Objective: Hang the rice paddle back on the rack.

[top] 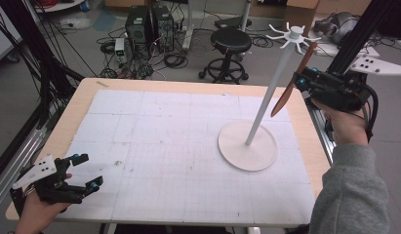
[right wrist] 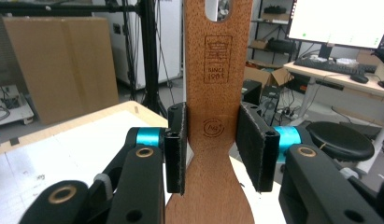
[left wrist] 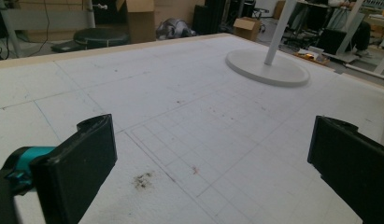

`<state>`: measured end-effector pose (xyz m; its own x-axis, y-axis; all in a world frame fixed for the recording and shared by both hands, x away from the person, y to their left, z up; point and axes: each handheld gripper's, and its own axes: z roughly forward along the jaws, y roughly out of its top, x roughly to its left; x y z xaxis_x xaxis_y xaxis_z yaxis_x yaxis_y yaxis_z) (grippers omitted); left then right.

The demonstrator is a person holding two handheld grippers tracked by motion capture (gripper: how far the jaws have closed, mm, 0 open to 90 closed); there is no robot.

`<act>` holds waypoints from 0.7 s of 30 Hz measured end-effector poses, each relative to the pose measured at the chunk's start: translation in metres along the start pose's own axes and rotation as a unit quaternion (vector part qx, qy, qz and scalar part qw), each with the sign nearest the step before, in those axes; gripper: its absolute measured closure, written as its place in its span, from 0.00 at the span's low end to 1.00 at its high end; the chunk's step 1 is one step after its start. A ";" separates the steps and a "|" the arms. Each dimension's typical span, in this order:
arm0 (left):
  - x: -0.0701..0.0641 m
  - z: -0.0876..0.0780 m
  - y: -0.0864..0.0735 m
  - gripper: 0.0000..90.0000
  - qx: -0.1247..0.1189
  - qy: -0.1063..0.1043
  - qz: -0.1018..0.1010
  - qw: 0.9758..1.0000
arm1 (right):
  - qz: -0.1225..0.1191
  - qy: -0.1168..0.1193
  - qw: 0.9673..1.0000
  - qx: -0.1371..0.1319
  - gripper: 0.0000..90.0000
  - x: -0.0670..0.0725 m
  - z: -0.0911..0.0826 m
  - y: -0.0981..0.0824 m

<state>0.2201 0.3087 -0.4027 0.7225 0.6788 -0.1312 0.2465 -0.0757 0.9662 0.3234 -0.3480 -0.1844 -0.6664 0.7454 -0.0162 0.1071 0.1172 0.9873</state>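
Right now my right claw clamps the wooden spatula at its stiff, light neck; left claw gapes wide, near-left over the counter.

You get even, soft overhead light with faint shadows on the white counter. In the right gripper view, a bright monitor blows out. Your close tongs look slightly soft; backgrounds blur mildly.
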 end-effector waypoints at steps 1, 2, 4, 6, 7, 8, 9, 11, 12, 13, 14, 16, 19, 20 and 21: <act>0.000 0.000 0.000 0.02 0.000 0.000 0.000 1.000 | 0.001 0.000 1.000 -0.003 0.72 0.000 0.000 -0.001; 0.000 0.000 0.000 0.02 0.000 0.000 0.000 1.000 | 0.002 0.001 1.000 -0.005 0.72 0.000 0.000 -0.001; 0.000 0.000 0.000 0.02 0.000 0.000 -0.001 1.000 | -0.002 -0.001 1.000 -0.006 0.72 0.000 -0.001 -0.002; 0.000 0.001 0.000 0.02 0.001 0.000 -0.001 1.000 | -0.001 -0.008 1.000 -0.007 0.71 0.000 -0.001 -0.002; 0.000 0.001 0.000 0.02 0.002 0.000 0.000 1.000 | 0.000 -0.009 1.000 -0.012 0.69 0.000 -0.002 -0.002; 0.000 0.001 0.000 0.02 0.002 0.000 0.000 1.000 | 0.003 -0.005 1.000 -0.021 0.64 0.000 -0.003 -0.002; 0.000 0.001 0.000 0.02 0.002 -0.001 -0.001 1.000 | 0.005 -0.001 1.000 -0.026 0.62 0.001 -0.004 -0.001; 0.000 0.002 0.000 0.02 0.001 -0.001 -0.001 1.000 | 0.002 0.002 1.000 -0.023 0.57 0.002 -0.005 -0.001; 0.000 0.003 0.000 0.02 0.001 -0.002 0.000 1.000 | -0.002 0.000 1.000 -0.023 0.54 0.003 -0.005 -0.001; 0.000 0.003 0.000 0.02 0.001 -0.003 0.001 1.000 | -0.004 -0.002 1.000 -0.021 0.52 0.004 -0.005 -0.001; 0.000 0.004 0.001 0.02 0.002 -0.004 0.001 1.000 | -0.004 0.000 1.000 -0.020 0.49 0.004 -0.006 -0.002; 0.000 0.006 0.001 0.02 0.002 -0.006 0.002 1.000 | -0.010 -0.003 1.000 -0.016 0.44 0.006 -0.007 -0.002; 0.000 0.007 0.002 0.02 0.001 -0.008 0.002 1.000 | -0.016 0.000 1.000 -0.007 0.34 0.008 -0.008 -0.004; 0.001 0.008 0.002 0.02 0.000 -0.009 0.002 1.000 | -0.022 0.000 1.000 -0.002 0.31 0.009 -0.007 -0.006; 0.001 0.008 0.003 0.02 0.000 -0.009 0.002 1.000 | -0.024 0.001 1.000 0.005 0.29 0.011 -0.008 -0.007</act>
<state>0.2266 0.3033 -0.4022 0.7350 0.6651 -0.1321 0.2438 -0.0774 0.9667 0.3098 -0.3455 -0.1902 -0.6725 0.7375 -0.0626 0.0828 0.1590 0.9838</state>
